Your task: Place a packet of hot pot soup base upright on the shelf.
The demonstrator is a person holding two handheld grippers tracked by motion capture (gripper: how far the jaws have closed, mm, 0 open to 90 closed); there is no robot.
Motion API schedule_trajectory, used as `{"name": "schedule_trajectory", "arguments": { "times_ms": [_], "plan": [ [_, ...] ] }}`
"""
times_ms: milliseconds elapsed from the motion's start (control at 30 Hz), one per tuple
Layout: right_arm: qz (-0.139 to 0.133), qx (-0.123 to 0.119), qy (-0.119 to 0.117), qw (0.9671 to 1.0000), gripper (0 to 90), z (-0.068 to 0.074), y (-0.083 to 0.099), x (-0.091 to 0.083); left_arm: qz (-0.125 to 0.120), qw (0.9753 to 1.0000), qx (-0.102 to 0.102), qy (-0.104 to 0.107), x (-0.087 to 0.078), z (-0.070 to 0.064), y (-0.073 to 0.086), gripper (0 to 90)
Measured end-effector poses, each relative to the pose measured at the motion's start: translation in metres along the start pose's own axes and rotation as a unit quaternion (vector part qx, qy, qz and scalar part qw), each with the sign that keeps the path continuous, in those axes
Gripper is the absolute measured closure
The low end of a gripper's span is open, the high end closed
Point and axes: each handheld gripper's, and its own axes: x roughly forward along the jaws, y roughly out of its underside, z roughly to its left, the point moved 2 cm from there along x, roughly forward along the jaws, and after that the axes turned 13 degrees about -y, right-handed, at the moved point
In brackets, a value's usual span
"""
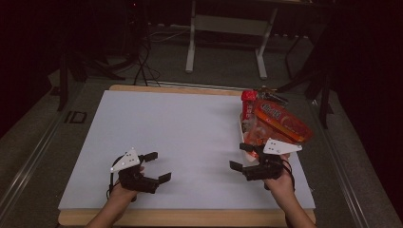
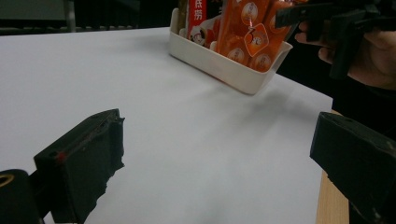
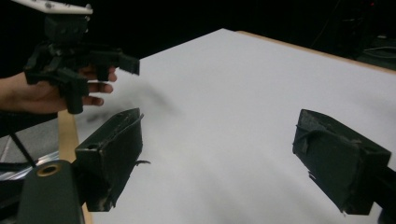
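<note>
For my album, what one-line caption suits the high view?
Two hand-held grippers, left gripper and right gripper, both open above a white table, beside a tray of orange snack packets.

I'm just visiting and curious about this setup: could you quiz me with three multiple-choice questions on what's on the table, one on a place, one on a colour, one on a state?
1. Where does the tray stand?
A. far right of the table
B. near left corner
C. on the floor

2. What colour are most packets in it?
A. blue
B. orange-red
C. green

3. How are the two grippers?
A. both open, holding nothing
B. both shut on packets
C. one shut on the tray

Answers:
1 A, the high view shows it by the right edge.
2 B, seen in the left gripper view too.
3 A, left gripper and right gripper have jaws apart over bare table.
</note>
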Motion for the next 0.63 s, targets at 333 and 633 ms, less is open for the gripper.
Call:
{"name": "schedule_trajectory", "arguments": {
  "times_ms": [333,633],
  "plan": [
    [0.005,0.007,0.002,1.0,15.4,0.002,0.018,0.001,0.0,1.0,0.001,0.002,0.001,-0.001,0.002,3.2],
    [0.007,0.009,0.005,0.9999,15.5,-0.002,0.022,0.001,-0.005,0.9999,0.011,-0.001,-0.001,-0.002,0.0,3.2]
  ]
}}
